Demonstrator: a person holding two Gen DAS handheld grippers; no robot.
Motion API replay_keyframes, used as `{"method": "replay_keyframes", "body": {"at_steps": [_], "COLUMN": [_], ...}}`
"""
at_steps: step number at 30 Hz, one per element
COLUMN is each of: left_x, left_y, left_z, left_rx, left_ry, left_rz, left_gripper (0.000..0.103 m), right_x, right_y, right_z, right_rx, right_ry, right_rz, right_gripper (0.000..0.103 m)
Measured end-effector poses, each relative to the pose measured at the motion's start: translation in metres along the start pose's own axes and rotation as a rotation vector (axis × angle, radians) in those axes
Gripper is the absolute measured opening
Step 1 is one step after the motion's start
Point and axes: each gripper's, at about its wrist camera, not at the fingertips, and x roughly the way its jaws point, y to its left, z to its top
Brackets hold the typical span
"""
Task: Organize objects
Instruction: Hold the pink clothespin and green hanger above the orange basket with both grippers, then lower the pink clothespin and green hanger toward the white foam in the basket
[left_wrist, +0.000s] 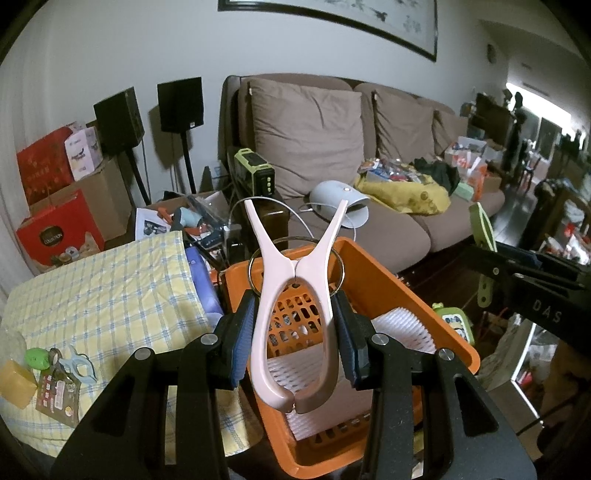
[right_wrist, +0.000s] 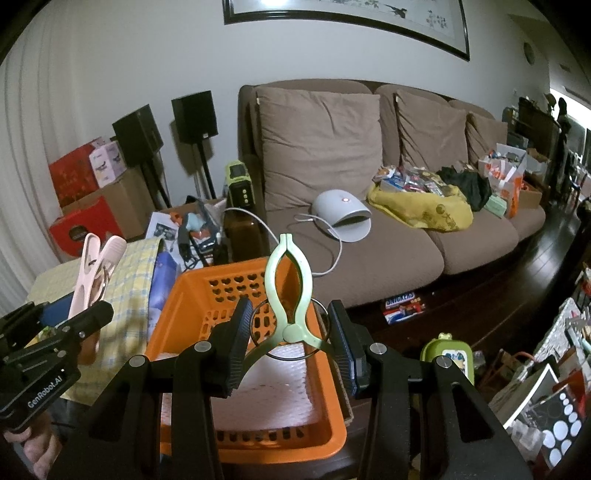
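Clips in both claws: your left gripper (left_wrist: 295, 332) is clamped on the pink clip (left_wrist: 295, 314), your right gripper (right_wrist: 288, 339) on the green clip (right_wrist: 290, 295), jaws partly closed. Both hang above the orange basket (left_wrist: 436, 314), which holds only white padding, I think. Neither dropped yet. Blue clip (left_wrist: 79, 365) and clutter wait on the checked cloth (left_wrist: 110, 288).

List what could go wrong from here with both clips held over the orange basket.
1. The left tongs squeeze the pink clip on its smooth curved sides, so it could slip out and drop outside the orange basket.
2. The right tongs hold the green clip only by its splayed handles; it might twist or pop free.
3. Both tongs hang close together over the basket, so they could knock each other when releasing.
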Motion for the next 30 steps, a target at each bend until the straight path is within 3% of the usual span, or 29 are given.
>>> {"method": "replay_keyframes", "body": {"at_steps": [30], "left_x": [0.007], "left_y": [-0.003], "left_z": [-0.004], "left_rx": [0.010], "left_ry": [0.016], "left_rz": [0.011], "left_gripper": [0.038], "right_x": [0.022], "right_y": [0.007], "right_z": [-0.002], "right_rx": [-0.028], "right_ry": [0.069], "right_rz": [0.025], "right_gripper": [0.042]}}
